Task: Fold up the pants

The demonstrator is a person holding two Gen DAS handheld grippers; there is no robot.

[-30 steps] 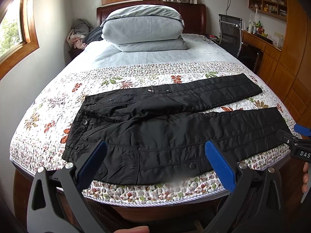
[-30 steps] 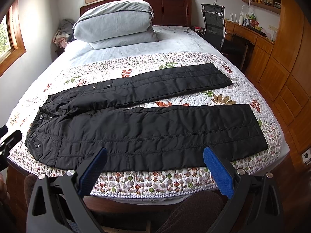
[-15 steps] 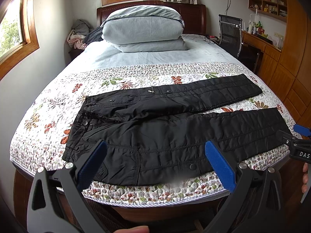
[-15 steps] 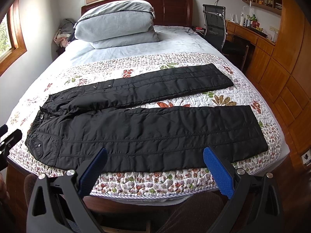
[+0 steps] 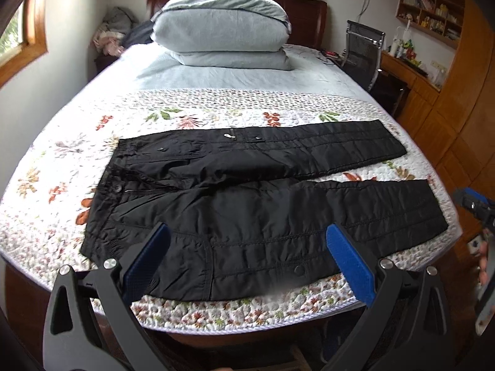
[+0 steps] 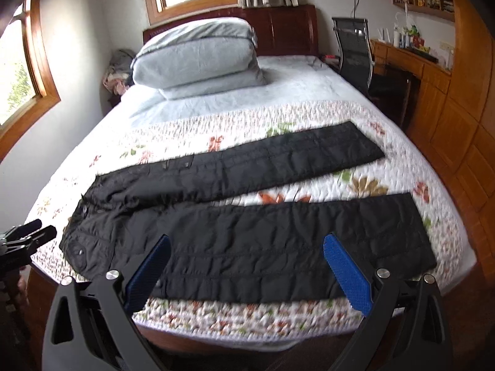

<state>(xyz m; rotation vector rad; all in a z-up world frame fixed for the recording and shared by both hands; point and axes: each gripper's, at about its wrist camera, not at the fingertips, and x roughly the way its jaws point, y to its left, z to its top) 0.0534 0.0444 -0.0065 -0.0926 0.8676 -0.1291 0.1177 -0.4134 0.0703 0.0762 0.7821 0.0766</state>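
Black quilted pants lie flat on the floral quilt, waistband to the left, the two legs spread apart toward the right. My left gripper hovers open over the near hip and thigh, holding nothing. Over the near leg, my right gripper is open too and empty. The right gripper's blue tip shows at the right edge of the left wrist view. The left gripper shows at the left edge of the right wrist view.
The bed's near edge lies just below the pants. Folded grey bedding is stacked at the headboard. A black chair and wooden desk and cabinets stand along the right. A window is on the left wall.
Both grippers have moved forward and closer to the bed, so the pants fill more of each view. The right wrist view has tilted and is blurred by motion. The pants have not moved.
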